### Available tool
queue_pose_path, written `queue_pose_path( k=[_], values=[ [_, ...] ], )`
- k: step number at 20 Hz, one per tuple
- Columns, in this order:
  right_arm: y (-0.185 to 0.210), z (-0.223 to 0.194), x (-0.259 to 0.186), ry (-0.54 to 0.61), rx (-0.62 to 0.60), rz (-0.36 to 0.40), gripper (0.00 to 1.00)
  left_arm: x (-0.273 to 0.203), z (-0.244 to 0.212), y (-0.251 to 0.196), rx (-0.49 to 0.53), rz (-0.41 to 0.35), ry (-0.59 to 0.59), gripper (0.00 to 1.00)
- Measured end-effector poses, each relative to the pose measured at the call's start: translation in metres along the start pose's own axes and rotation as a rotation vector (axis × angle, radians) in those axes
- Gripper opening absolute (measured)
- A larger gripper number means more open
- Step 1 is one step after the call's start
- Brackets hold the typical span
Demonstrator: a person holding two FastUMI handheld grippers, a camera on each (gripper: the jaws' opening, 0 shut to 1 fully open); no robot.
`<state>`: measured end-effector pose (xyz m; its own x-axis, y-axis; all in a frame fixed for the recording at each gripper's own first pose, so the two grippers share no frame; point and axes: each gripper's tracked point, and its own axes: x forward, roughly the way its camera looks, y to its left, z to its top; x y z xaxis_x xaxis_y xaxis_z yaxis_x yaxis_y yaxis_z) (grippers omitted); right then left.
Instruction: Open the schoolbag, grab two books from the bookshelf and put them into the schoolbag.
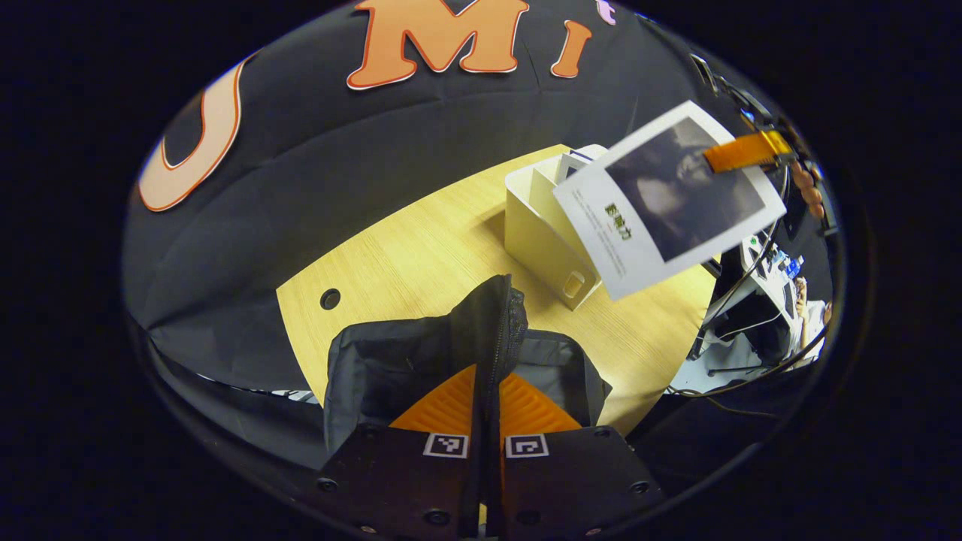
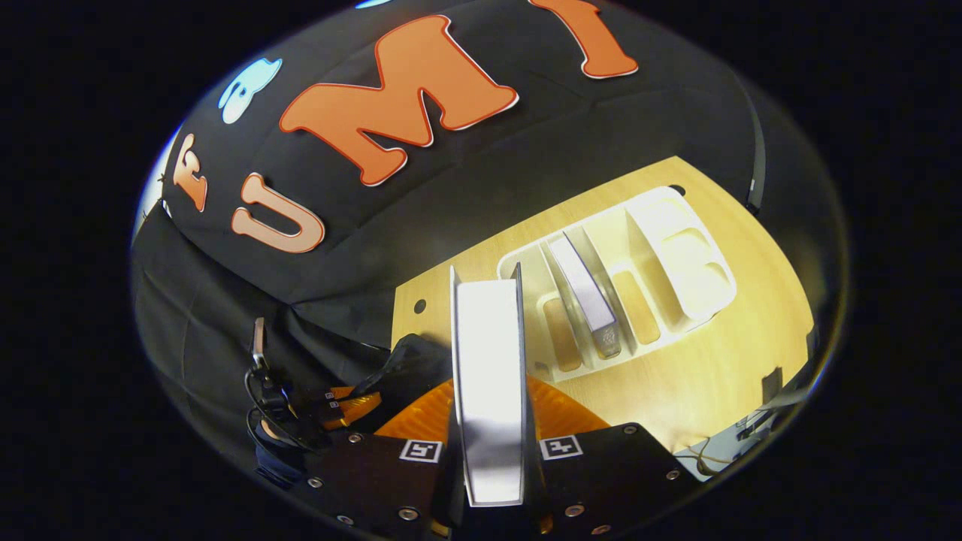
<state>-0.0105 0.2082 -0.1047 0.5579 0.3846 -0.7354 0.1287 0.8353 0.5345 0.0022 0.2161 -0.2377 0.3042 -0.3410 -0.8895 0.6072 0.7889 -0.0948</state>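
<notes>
Left gripper (image 1: 487, 406): its 2 fingers are closed on the zipper edge of the black fabric schoolbag (image 1: 421, 353) and hold this edge up, so the mouth stays open.
Right gripper (image 2: 492, 421): its 2 fingers are clamped on the white paperback book with a grey cover picture (image 2: 488, 376), seen edge-on in the right gripper view. In the left gripper view the same book (image 1: 669, 199) hangs in the air above the bookshelf, well apart from the bag.
Bookshelf: the cream plastic desktop bookshelf with several slots (image 2: 676, 248) stands on the light wooden table (image 2: 714, 376). 1 thin book with a grey spine (image 2: 582, 289) leans in a middle slot.
Progress: I judge that 1 book is on the way and the other is not yet taken.
Risk 1: the book is held only near 1 edge, so it may swing or slip out during the carry.
Risk 2: the bag mouth looks narrow; a corner of the book may catch on the zipper edge and pull the fabric out of the left gripper.
Risk 3: the soft bag may fold shut if the held edge goes down.
</notes>
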Motion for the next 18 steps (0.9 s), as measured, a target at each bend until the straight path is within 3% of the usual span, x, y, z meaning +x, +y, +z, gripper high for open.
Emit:
queue_pose_path(
  k=[7,14,18],
  values=[
    [0.009,-0.079,0.057,0.07,0.153,0.14,0.32,-0.001,0.003,-0.006,-0.1,-0.049,-0.044,0.04],
    [0.019,-0.124,0.115,0.1,0.202,0.154,0.31,0.0,0.01,-0.015,-0.171,-0.1,-0.076,0.04],
    [0.041,-0.141,0.158,0.125,0.211,0.206,0.31,0.002,0.014,-0.025,-0.207,-0.136,-0.093,0.04]
  ],
)
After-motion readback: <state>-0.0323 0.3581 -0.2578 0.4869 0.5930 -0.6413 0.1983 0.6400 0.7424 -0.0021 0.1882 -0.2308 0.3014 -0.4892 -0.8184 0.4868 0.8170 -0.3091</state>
